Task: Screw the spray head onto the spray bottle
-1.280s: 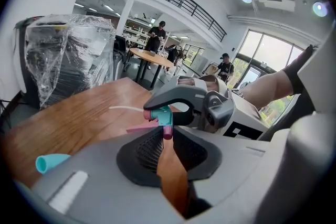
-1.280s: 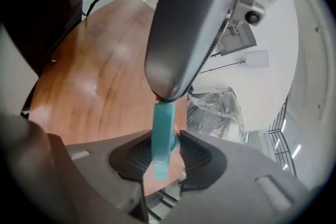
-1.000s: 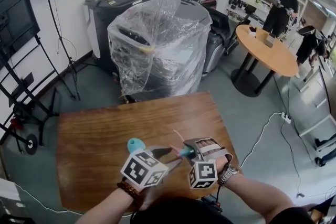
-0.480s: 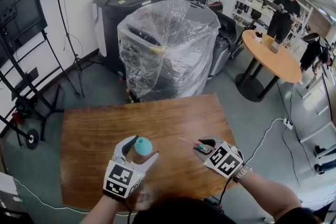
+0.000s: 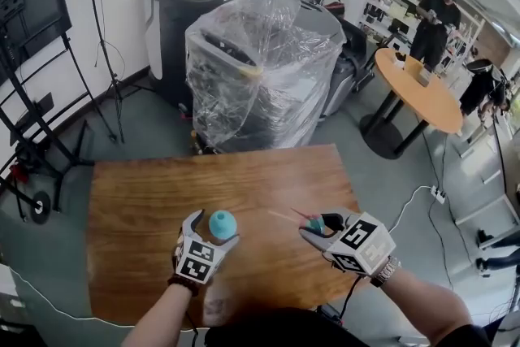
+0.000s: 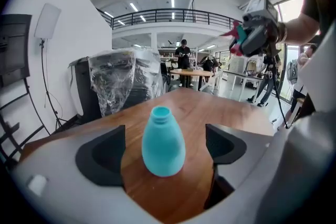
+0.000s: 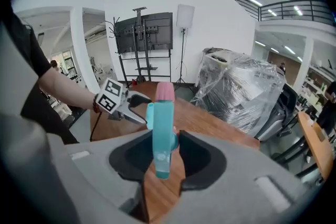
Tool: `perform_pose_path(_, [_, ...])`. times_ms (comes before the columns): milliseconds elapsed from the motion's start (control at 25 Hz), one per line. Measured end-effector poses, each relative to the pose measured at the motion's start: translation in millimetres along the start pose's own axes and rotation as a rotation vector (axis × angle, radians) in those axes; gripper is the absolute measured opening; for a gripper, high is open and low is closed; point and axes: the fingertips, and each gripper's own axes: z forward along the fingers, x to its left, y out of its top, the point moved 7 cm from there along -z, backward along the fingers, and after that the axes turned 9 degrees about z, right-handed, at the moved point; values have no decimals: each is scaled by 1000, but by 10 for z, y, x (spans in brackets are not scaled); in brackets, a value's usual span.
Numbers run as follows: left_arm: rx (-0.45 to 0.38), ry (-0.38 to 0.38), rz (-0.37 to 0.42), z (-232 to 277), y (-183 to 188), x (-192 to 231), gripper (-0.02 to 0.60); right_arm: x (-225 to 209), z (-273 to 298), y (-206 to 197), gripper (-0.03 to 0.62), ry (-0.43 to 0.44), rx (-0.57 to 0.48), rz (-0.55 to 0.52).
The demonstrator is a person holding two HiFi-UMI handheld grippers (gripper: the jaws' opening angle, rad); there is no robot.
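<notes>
The teal, pear-shaped plastic spray bottle (image 5: 223, 223) (image 6: 163, 141) stands upright on the brown wood-grain counter (image 5: 146, 199), near its front edge. Its surface is smooth and matte. The body widens to a rounded base and tapers to a short, open neck with no cap fitted. The left gripper (image 5: 212, 230) (image 6: 164, 152) has grey moulded jaws with dark recessed pads. These jaws have just been opening and now stand spread wide, with the spray bottle between them and a visible gap on each side; neither pad touches it. The right gripper (image 5: 318, 225) (image 7: 164, 152) is raised above the counter, well apart from the spray bottle. Its jaws pinch the teal plastic spray head (image 5: 313, 222) (image 7: 161, 128), which carries a pink nozzle tip. A thin pale tube (image 5: 283, 216) projects from the spray head toward the spray bottle.
</notes>
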Motion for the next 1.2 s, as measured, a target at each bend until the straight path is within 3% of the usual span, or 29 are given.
perform_pose_path(320, [105,-68,10,416,-398,17,499,135,-123,154,121,29,-26,40])
perform_pose_path(720, [138,-75,60,504,-467,-20,420,264,-161,215,121,43,-42,31])
perform_pose_path(840, [189,-45,149,437,-402,-46,414,305,-167,254,121,63,-57,8])
perform_pose_path(1200, [411,21,578,166,-28,-166,411,528,-134,244,121,135,-26,-162])
